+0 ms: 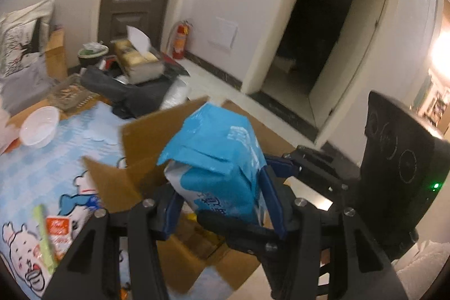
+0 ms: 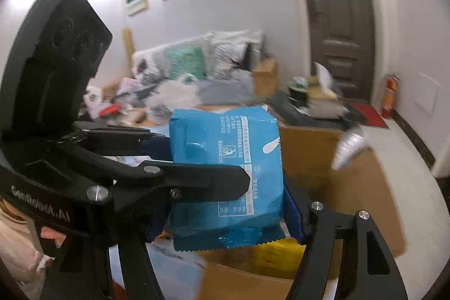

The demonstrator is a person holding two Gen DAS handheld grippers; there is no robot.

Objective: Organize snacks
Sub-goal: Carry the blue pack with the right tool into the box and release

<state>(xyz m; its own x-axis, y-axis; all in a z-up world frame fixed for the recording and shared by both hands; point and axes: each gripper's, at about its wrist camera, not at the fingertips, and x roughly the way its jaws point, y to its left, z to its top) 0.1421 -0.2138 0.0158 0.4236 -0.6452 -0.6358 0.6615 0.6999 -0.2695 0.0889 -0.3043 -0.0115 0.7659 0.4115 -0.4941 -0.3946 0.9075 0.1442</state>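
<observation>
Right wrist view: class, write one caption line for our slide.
Both tongs, left tongs and right tongs, clamp one blue snack pack above an open cardboard box.

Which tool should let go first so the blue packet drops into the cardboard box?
Probably the right tool: both clamp the blue packet, and the left tool already holds it above the open cardboard box.

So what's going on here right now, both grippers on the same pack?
Yes. Both are clamped on one blue snack pack. The left hand-held gripper holds it from its side, and the right hand-held gripper grips the same pack from the other side. The pack is lifted in the air above an open cardboard box sitting on a cartoon-print mat. It is not yet in the box.
</observation>
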